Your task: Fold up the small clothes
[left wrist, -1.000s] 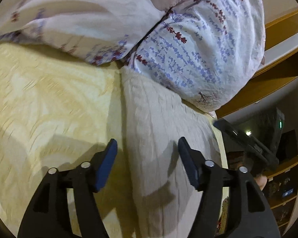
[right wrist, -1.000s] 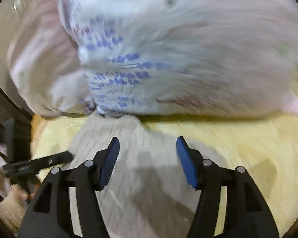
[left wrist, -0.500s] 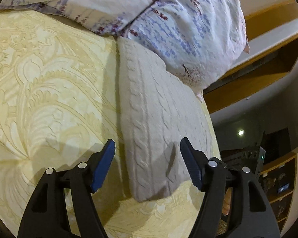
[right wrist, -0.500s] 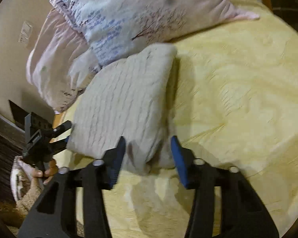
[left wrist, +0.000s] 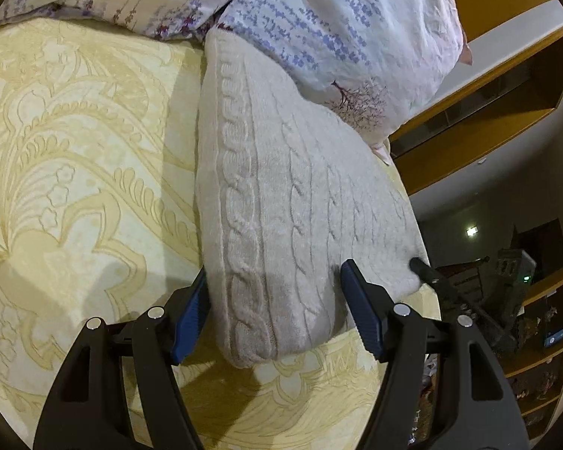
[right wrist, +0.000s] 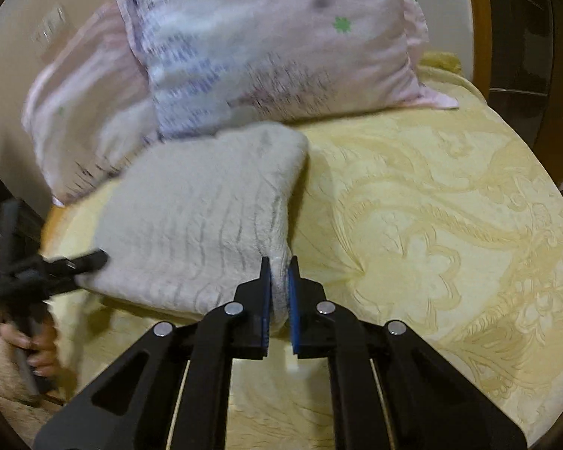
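The left gripper (left wrist: 273, 311) is spread wide, straddling the near left corner of a folded cream cable-knit sweater (left wrist: 292, 195) without pinching it. Ahead lie floral pillows (left wrist: 337, 33) on the yellow bed (left wrist: 75, 150). The right gripper (right wrist: 279, 292) is clamped on the sweater's near right corner, likely readying a fold.

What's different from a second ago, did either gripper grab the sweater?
Yes. The right gripper, open a second ago, has shut on a near corner of the folded cream sweater. The left gripper has closed in on the other near corner and now straddles it, jaws open, not gripping. The sweater stays folded on the yellow bedspread, against the floral pillows.
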